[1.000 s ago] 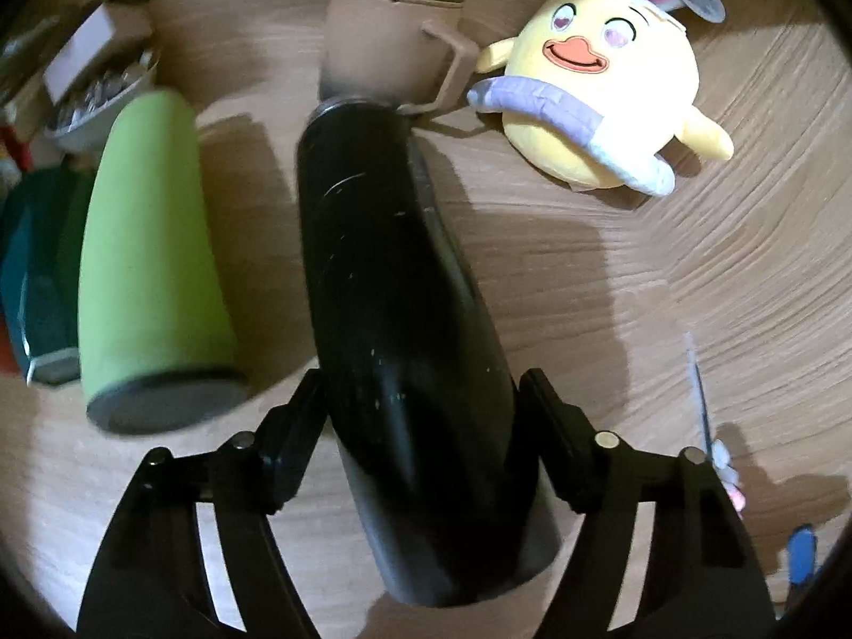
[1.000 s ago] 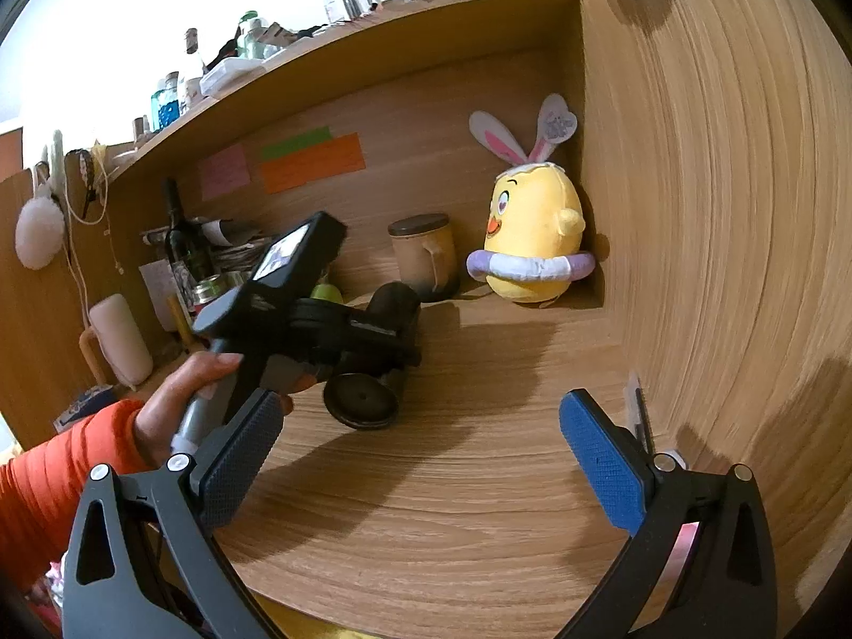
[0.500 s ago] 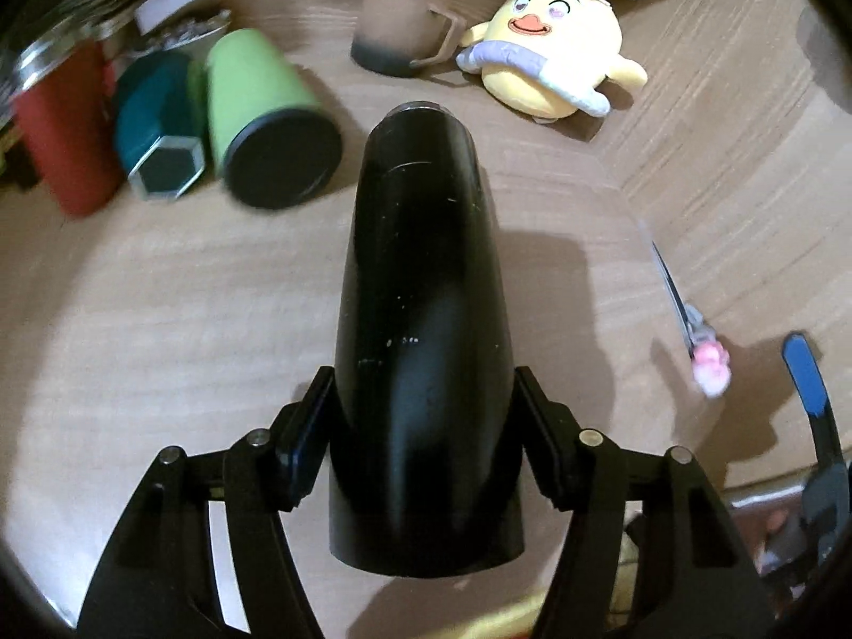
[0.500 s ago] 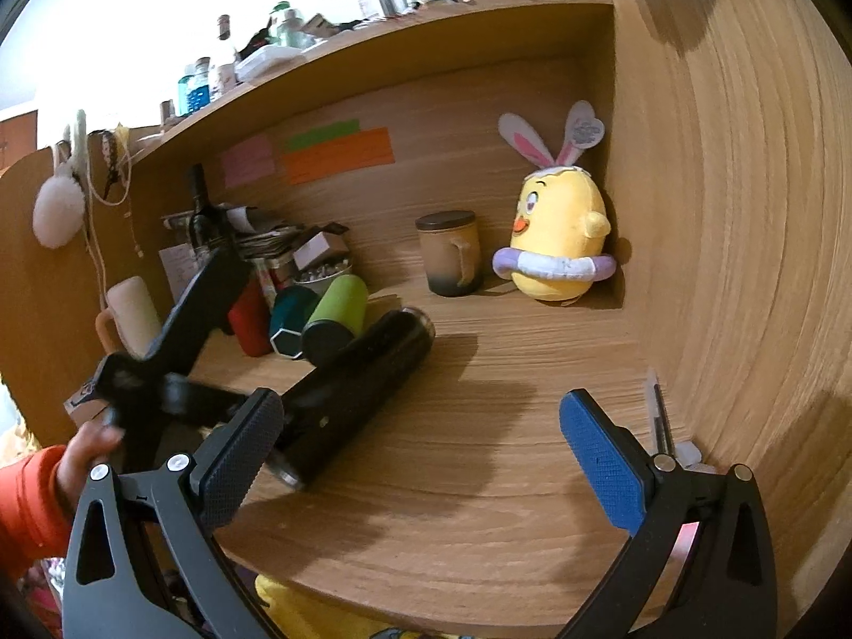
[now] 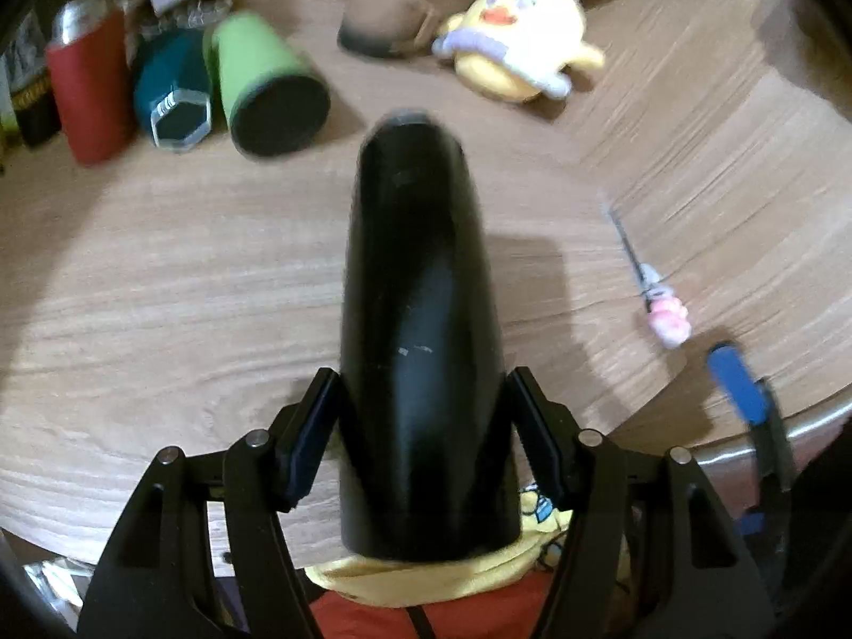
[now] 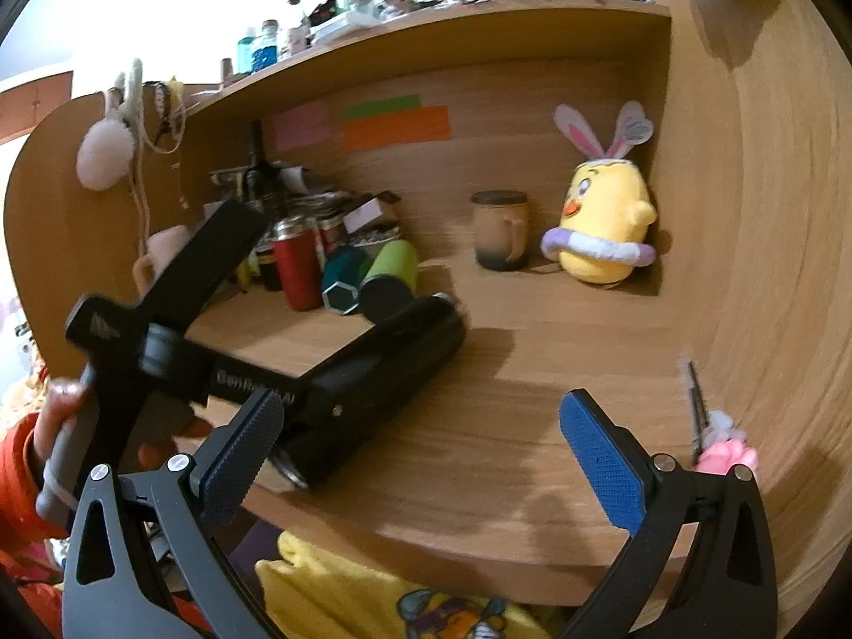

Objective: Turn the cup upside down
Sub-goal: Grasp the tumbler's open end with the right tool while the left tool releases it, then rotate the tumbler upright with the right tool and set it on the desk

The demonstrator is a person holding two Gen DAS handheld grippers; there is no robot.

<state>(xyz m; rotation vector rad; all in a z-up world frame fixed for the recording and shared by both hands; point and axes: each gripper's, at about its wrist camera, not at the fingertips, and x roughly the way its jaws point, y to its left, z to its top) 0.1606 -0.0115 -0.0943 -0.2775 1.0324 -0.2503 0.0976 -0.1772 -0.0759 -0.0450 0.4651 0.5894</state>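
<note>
Left gripper [image 5: 420,442] jaws clamped on the black tumbler [image 5: 420,319], now tilted above the table [image 5: 160,293] edge, swung back from the plush chick [image 5: 522,53] since a second ago. Flip looks midway; base end nearest camera. Right gripper [image 6: 420,442] jaws spread, holding nothing.

Dim, motion-blurred, fisheye-warped edges

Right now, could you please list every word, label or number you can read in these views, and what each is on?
"Gen...AI", middle letters blurred: white print on the black left gripper body, right wrist view.
Pink, green and orange paper notes on the back panel: no writing legible.
Tall black cylindrical cup: no readable text.
</note>
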